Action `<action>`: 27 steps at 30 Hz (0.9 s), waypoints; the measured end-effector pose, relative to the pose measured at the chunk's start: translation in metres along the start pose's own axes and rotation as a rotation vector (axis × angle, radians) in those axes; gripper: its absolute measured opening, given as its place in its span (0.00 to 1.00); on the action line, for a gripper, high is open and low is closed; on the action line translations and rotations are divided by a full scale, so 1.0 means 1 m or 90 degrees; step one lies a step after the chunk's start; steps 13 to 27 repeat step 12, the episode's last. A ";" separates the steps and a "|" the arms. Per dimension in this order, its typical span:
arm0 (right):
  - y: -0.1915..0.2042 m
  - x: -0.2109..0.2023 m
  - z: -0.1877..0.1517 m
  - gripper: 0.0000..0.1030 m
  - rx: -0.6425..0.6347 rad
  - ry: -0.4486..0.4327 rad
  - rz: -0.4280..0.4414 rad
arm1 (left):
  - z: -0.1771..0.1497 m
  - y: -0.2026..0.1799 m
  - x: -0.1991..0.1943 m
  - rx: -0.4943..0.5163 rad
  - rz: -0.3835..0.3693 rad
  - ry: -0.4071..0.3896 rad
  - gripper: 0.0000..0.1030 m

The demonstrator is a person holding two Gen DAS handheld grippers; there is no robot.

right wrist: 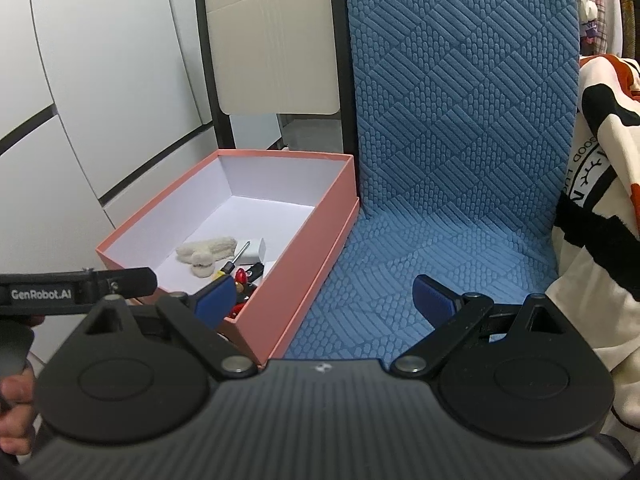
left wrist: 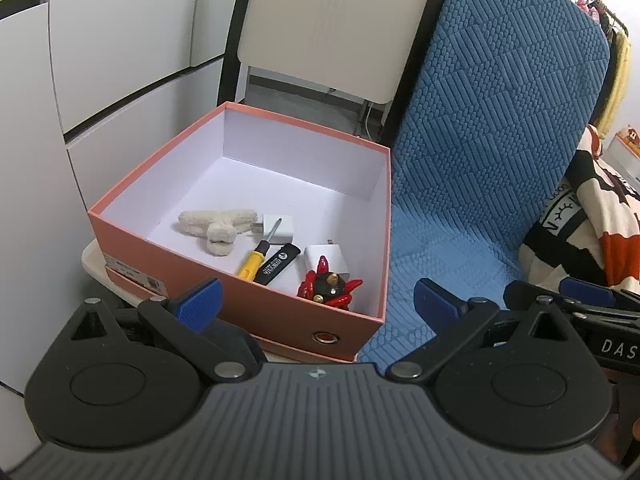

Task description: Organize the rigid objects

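Now your left gripper (left wrist: 316, 300) and right gripper (right wrist: 324, 300) both gape empty; the box (left wrist: 192, 264) sits just ahead, the screwdriver (left wrist: 256, 258) inside.

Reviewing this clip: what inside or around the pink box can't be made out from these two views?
- Red toy: right wrist view, mostly behind the right claw's finger.
- Sticker on the box: left wrist view, print too small.
- Black stick: lettering too small.
- What the box rests on: hidden by both claws.
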State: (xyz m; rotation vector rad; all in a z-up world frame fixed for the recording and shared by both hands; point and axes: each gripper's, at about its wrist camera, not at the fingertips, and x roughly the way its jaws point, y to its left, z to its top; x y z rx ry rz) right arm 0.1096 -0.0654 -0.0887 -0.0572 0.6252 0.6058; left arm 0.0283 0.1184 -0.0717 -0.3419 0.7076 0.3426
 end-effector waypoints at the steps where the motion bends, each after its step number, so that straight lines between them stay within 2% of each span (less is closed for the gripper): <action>1: 0.000 0.000 0.000 0.94 0.000 0.001 0.001 | 0.000 0.000 0.000 -0.002 -0.001 0.000 1.00; 9: 0.002 0.002 0.000 0.94 -0.004 0.004 0.002 | 0.001 0.005 -0.002 -0.021 -0.002 -0.009 1.00; 27: 0.001 0.001 0.001 0.94 -0.006 0.004 0.004 | 0.000 0.006 -0.001 -0.020 0.002 -0.007 1.00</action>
